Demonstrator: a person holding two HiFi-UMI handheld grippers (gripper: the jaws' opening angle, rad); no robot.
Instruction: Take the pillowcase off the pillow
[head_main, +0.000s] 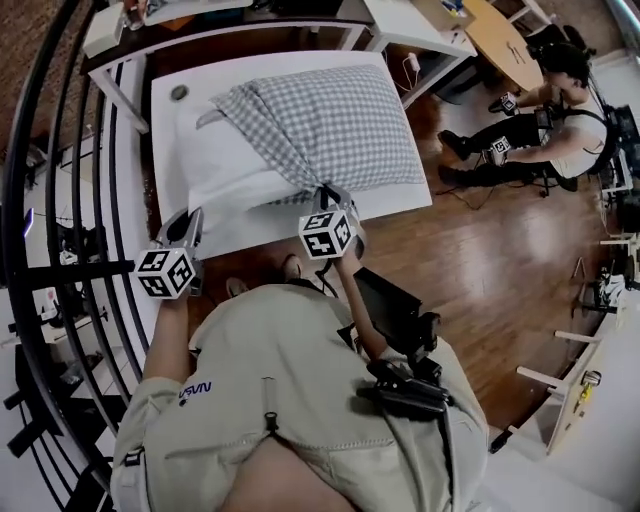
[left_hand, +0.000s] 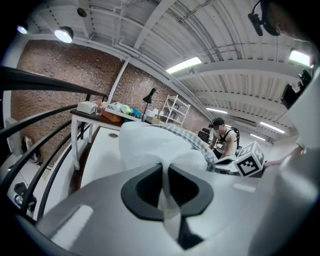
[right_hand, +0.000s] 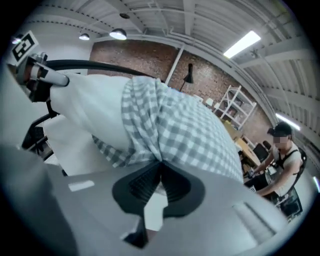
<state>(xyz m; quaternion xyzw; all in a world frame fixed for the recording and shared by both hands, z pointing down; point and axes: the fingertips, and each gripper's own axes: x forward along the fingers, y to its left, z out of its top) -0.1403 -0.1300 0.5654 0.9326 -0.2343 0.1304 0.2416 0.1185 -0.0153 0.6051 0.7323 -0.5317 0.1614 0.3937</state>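
Observation:
A white pillow (head_main: 215, 165) lies on a white table (head_main: 395, 205), most of it inside a grey-and-white checked pillowcase (head_main: 325, 125). The bare end of the pillow sticks out at the near left. My left gripper (head_main: 192, 228) is shut on the pillow's white corner (left_hand: 165, 167), pinched between its dark pads. My right gripper (head_main: 328, 195) is shut on the bunched open edge of the pillowcase (right_hand: 155, 150) at the near side. In the right gripper view the checked cloth (right_hand: 200, 140) fans out from the pads and the white pillow (right_hand: 95, 112) bulges to the left.
A black railing (head_main: 60, 200) curves along the left. A second white table (head_main: 300, 20) with clutter stands beyond. Another person (head_main: 560, 110) with grippers sits at the far right on the wooden floor (head_main: 480, 280). A round wooden table (head_main: 505, 45) is behind.

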